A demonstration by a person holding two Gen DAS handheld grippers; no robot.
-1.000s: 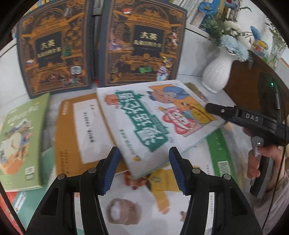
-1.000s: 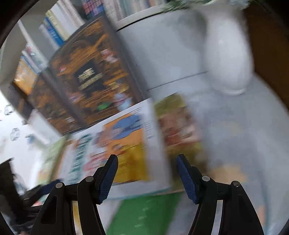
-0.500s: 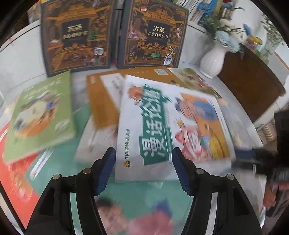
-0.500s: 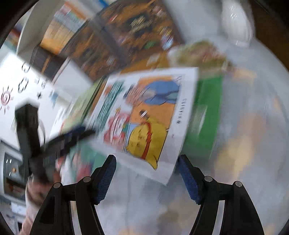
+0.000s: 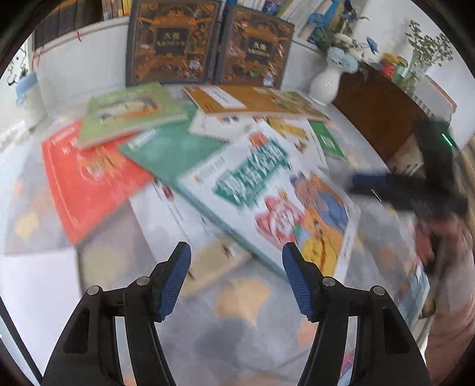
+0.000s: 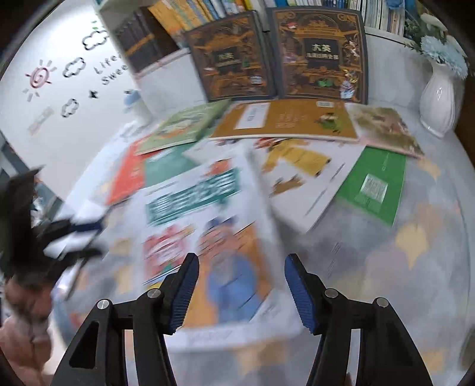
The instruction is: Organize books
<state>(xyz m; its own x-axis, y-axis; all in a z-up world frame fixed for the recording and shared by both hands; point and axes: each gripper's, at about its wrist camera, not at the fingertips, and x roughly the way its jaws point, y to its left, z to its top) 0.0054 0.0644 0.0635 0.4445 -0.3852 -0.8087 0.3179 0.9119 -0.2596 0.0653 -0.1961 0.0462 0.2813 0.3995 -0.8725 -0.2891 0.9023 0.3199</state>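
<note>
A: Both grippers? The left gripper (image 5: 234, 261) gapes, empty; the right gripper (image 6: 240, 276) is closing, nothing pinched yet, seemingly (blurred).

B: Beyond, the cartoon book (image 5: 276, 196) and other books (image 5: 127, 110) lie scattered. Nothing is stacked; nearly everything remains.

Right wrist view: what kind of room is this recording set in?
Probably a home reading corner or children's room: packed white bookshelf, wall decals of clouds and a sun, picture books such as the green-titled cartoon book, and a white flower vase.
</note>
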